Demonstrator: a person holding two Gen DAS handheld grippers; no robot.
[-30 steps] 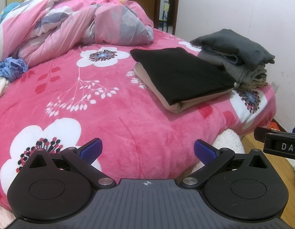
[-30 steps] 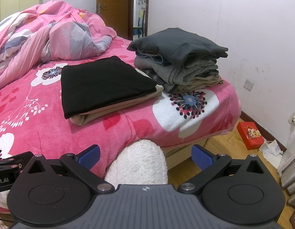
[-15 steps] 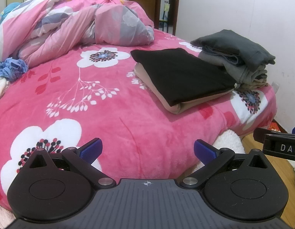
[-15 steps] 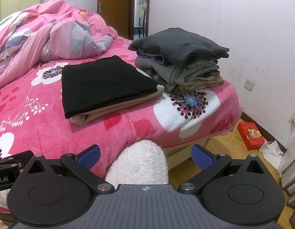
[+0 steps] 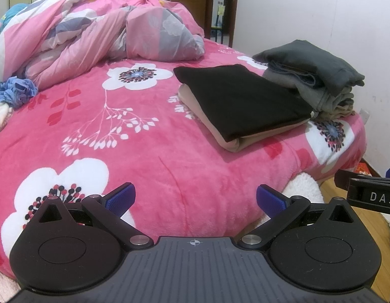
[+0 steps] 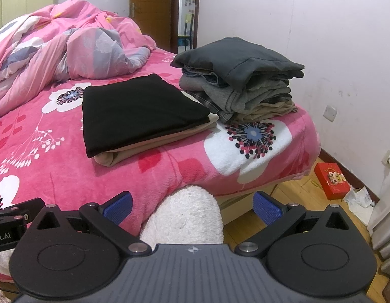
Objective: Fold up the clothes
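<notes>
A folded black garment (image 5: pixel 240 98) lies on a folded beige one (image 5: pixel 260 139) on the pink floral bed; both show in the right wrist view too, the black (image 6: pixel 139 111) over the beige (image 6: pixel 154 144). Beside them stands a stack of folded grey clothes (image 5: pixel 313 73), also in the right wrist view (image 6: pixel 243 75). My left gripper (image 5: pixel 195 199) is open and empty over the bed's near edge. My right gripper (image 6: pixel 192 205) is open and empty, off the bed's corner, well short of the clothes.
A rumpled pink duvet (image 5: pixel 99 32) fills the back of the bed. A crumpled blue cloth (image 5: pixel 15 91) lies at the left edge. A white fluffy item (image 6: pixel 187 217) sits below the bed corner. A red box (image 6: pixel 332 180) and paper lie on the wooden floor by the wall.
Both views shift very slightly; the clothes and both open grippers stand as before.
</notes>
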